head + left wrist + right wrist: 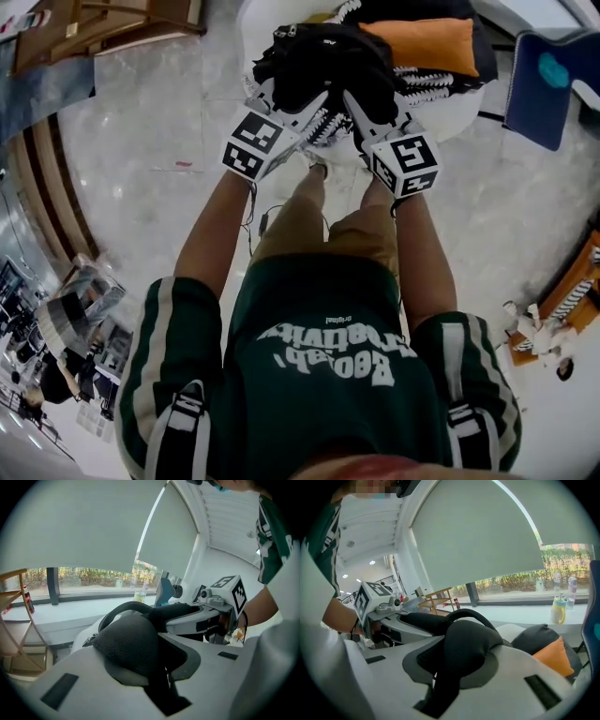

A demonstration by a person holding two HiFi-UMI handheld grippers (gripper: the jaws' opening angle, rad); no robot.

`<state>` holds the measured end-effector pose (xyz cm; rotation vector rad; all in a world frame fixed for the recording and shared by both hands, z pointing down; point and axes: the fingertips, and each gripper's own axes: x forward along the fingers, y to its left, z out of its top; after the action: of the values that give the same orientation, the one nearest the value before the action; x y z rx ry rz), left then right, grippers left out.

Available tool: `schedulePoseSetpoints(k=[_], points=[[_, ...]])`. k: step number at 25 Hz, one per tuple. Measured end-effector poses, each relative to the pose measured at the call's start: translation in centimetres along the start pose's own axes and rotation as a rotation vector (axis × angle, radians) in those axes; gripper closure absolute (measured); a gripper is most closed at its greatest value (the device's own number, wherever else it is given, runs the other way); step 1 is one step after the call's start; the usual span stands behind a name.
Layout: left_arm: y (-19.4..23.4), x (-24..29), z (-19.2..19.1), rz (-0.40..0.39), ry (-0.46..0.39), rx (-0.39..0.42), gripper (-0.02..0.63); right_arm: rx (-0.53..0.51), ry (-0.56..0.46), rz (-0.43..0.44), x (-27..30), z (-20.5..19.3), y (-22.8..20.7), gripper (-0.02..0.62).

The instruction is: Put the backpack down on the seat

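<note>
The black backpack (323,61) hangs just over a white seat (450,112) that carries an orange cushion (427,42). My left gripper (292,101) and right gripper (361,105) hold it side by side from the near side. In the left gripper view, my left gripper (157,665) is shut on a black padded mesh shoulder strap (129,644), with the right gripper (206,616) just beyond. The right gripper view shows my right gripper (450,667) shut on the other mesh strap (466,648). The backpack's curved top handle (471,615) arches behind it.
A blue chair (548,80) stands right of the seat. Wooden furniture (112,23) is at the far left. The orange cushion (553,656) lies against a dark cushion (536,639). Bottles (558,609) stand on a window sill. The person's legs (319,220) stand close to the seat.
</note>
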<state>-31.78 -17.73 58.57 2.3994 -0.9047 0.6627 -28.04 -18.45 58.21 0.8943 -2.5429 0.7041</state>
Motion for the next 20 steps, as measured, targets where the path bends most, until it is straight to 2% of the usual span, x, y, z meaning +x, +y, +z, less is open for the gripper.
schedulePoseSetpoints(k=[6, 10, 16, 20], points=[[3.9, 3.1, -2.4, 0.032, -0.017, -0.012, 0.511, -0.049, 0.041, 0.003, 4.0, -2.6, -2.0, 0.509], [5.9, 5.1, -4.8, 0.091, 0.022, -0.046, 0.481, -0.032, 0.066, -0.036, 6.1, -4.6, -3.9, 0.494], [8.4, 7.2, -7.3, 0.122, 0.056, -0.048, 0.464, -0.010, 0.132, -0.087, 9.1, -7.5, -6.6, 0.429], [10.6, 9.1, -8.4, 0.143, 0.087, -0.036, 0.415, -0.009, 0.144, -0.089, 10.9, -8.5, -8.4, 0.383]])
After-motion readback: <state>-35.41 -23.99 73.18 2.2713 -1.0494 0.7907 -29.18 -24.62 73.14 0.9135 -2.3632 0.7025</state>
